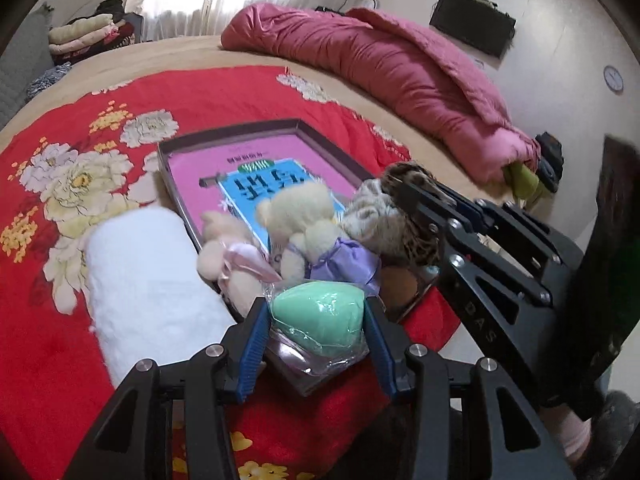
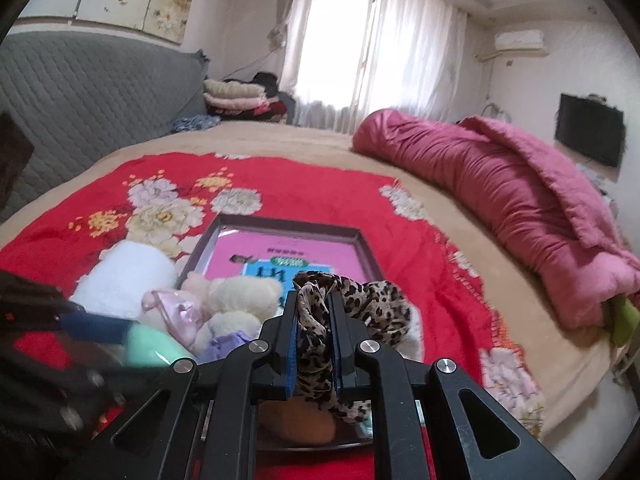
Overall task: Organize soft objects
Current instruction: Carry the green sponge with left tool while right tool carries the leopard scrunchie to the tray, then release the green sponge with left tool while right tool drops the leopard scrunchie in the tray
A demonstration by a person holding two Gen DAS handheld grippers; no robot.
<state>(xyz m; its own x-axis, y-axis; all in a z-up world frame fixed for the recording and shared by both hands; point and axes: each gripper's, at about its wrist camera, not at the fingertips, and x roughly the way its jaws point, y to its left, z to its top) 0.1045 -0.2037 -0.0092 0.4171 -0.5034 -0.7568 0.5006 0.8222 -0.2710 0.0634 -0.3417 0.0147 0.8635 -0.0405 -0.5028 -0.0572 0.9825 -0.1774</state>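
While hovering over the near corner of a dark rectangular tray [image 1: 256, 130], left gripper [image 1: 318, 322] with black arms and blue pads, clamped around a mint-green egg-shaped sponge in clear plastic wrap [image 1: 316, 316]. Sponge pinched between both pads, just above the tray's front edge. Further right, right gripper [image 2: 314, 342], same black and blue build, squeezed tight on a leopard-print fabric scarf [image 2: 360, 300]; cloth bunched between the pads, spilling above and below them, over the tray's right side. Inside the tray: a pink and blue printed card [image 1: 240, 168] lining the bottom, a cream plush bear with a purple ribbon [image 1: 304, 224] and a smaller cream plush toy with a pink satin bow [image 1: 228, 248], side by side and touching, near the front. Tucked under the scarf, a brown rounded soft object [image 2: 296, 420], partly hidden. Just left of the tray, touching its edge, a white rolled fluffy towel [image 1: 148, 276]. Beneath everything, a red bedspread with cream and yellow flowers [image 1: 72, 128] laid over a tan bed. Along the far right side of the bed, a crumpled pink quilt [image 1: 392, 64]. Beyond, folded blankets stacked by a curtained window [image 2: 360, 48].
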